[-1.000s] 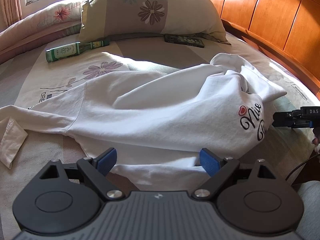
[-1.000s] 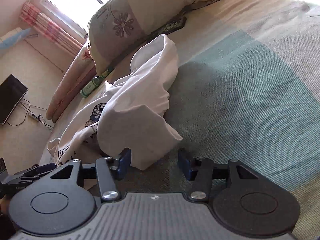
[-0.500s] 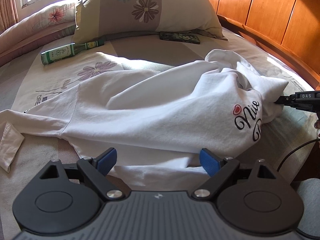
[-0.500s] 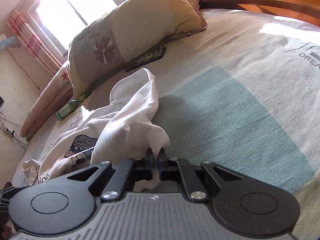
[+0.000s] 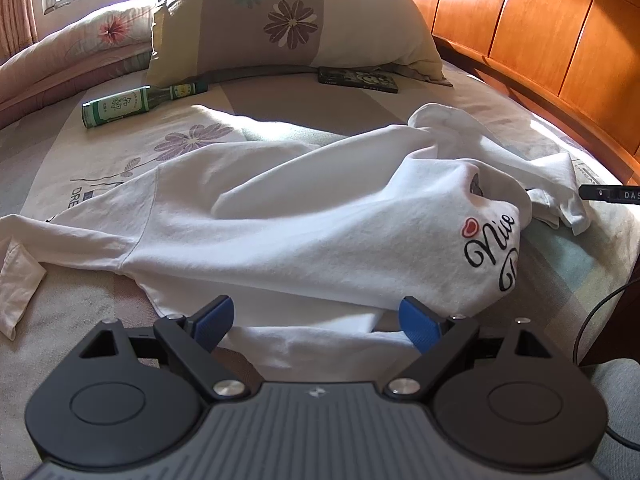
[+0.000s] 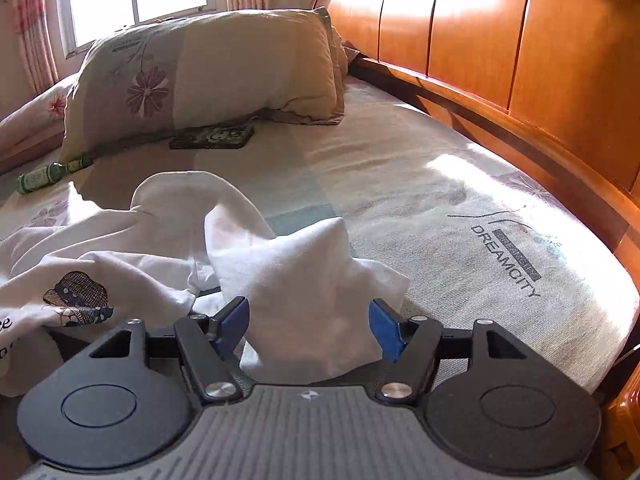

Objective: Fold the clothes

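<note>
Left wrist view shows my left claw (image 5: 316, 322) spread wide, gripping nothing, its blue pads (image 5: 214, 318) low over the near hem of the white shirt (image 5: 280, 224). That shirt lies crumpled across the bed (image 5: 100, 160), script print turned up at its right side. My right claw (image 6: 308, 326) is also wide open and holds nothing; a peaked fold of the shirt (image 6: 296, 280) stands between its pads, though I cannot tell whether they touch it. Beyond lie a green bottle (image 5: 136, 104), a dark flat case (image 5: 358, 79), a flowered pillow (image 5: 288, 20) and the wooden headboard (image 6: 500, 52).
</note>
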Available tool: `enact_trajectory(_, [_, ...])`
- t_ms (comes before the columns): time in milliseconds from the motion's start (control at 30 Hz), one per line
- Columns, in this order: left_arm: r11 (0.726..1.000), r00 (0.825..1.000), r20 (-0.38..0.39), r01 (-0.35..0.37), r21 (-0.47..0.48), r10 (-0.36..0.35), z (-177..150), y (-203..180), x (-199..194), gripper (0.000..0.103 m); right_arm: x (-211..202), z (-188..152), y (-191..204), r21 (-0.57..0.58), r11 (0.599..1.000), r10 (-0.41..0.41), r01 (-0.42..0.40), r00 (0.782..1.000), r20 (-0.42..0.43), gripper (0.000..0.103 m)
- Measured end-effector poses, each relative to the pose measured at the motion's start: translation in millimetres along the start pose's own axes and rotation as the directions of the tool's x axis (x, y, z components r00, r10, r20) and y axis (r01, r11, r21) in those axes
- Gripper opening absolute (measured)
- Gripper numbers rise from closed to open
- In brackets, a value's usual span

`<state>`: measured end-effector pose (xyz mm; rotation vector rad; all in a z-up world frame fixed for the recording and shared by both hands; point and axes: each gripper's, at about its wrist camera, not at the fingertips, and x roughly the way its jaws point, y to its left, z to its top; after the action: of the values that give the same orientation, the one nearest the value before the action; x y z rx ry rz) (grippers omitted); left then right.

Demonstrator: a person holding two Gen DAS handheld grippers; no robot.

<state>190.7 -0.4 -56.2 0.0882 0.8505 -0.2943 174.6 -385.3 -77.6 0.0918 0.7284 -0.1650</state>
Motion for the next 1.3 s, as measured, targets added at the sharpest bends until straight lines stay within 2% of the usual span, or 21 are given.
enact_trajectory(100, [1.0,1.0,0.004,0.0,-0.002,0.001,0,0,-2,0.09,18,-1,8,-0.008,0.996,-0.092,0.092,0.996,-0.011,0.071])
enact_trajectory(233, [1.0,1.0,0.003,0.002,-0.008,-0.002,-1,3,-2,0.09,13,6,-16,0.074,0.956,-0.288,0.284,0.957,0.048,0.071])
enact_trajectory(267, [1.0,1.0,0.002,0.001,-0.008,-0.001,-1,3,-1,0.09,10,8,-23,0.114,0.957,-0.272,0.266,0.961,0.042,0.071])
enact_trajectory(367, [1.0,1.0,0.005,0.009,0.001,-0.009,1,-1,0,0.09,5,2,-15,0.086,0.985,-0.154,0.151,0.988,0.02,0.073])
enact_trajectory(433, [1.0,1.0,0.008,0.015,0.008,-0.015,2,-3,0,0.09,2,-3,-8,0.063,0.995,-0.072,0.072,0.997,0.004,0.075])
enact_trajectory(467, [1.0,1.0,0.009,0.017,0.011,-0.017,3,-4,0,0.09,6,-7,-3,0.034,0.996,-0.082,0.083,0.997,-0.015,0.075])
enact_trajectory(533, [1.0,1.0,0.011,0.023,0.018,-0.023,4,-7,1,0.09,16,-14,0,0.004,0.984,-0.18,0.18,0.983,-0.029,0.075])
enact_trajectory(567, [1.0,1.0,0.013,0.021,0.019,-0.022,4,-7,0,0.09,20,-16,-6,0.027,0.974,-0.224,0.225,0.974,-0.03,0.075])
enact_trajectory(667, [1.0,1.0,0.013,0.019,0.02,-0.019,4,-7,0,0.09,16,-13,-36,0.213,0.938,-0.276,0.273,0.961,-0.016,0.075])
enact_trajectory(767, [1.0,1.0,0.011,0.017,0.018,-0.017,4,-7,1,0.09,18,-11,-32,0.194,0.955,-0.224,0.225,0.974,-0.032,0.075])
enact_trajectory(867, [1.0,1.0,0.008,0.015,0.017,-0.016,4,-6,2,0.09,32,-15,-27,0.14,0.962,-0.225,0.235,0.971,-0.084,0.075])
enact_trajectory(967, [1.0,1.0,0.006,0.014,0.016,-0.014,3,-6,3,0.09,33,-7,-48,0.12,0.938,-0.316,0.324,0.945,-0.082,0.075])
enact_trajectory(1067, [1.0,1.0,0.004,0.012,0.015,-0.012,3,-5,4,0.09,33,2,-71,0.103,0.904,-0.408,0.415,0.91,-0.076,0.075])
enact_trajectory(1167, [1.0,1.0,0.002,0.011,0.014,-0.011,3,-5,4,0.09,32,19,-92,0.03,0.87,-0.491,0.492,0.87,-0.03,0.075])
enact_trajectory(1300, [1.0,1.0,0.002,0.014,0.014,-0.014,2,-6,4,0.09,24,45,-114,0.005,0.819,-0.574,0.574,0.818,0.036,0.075])
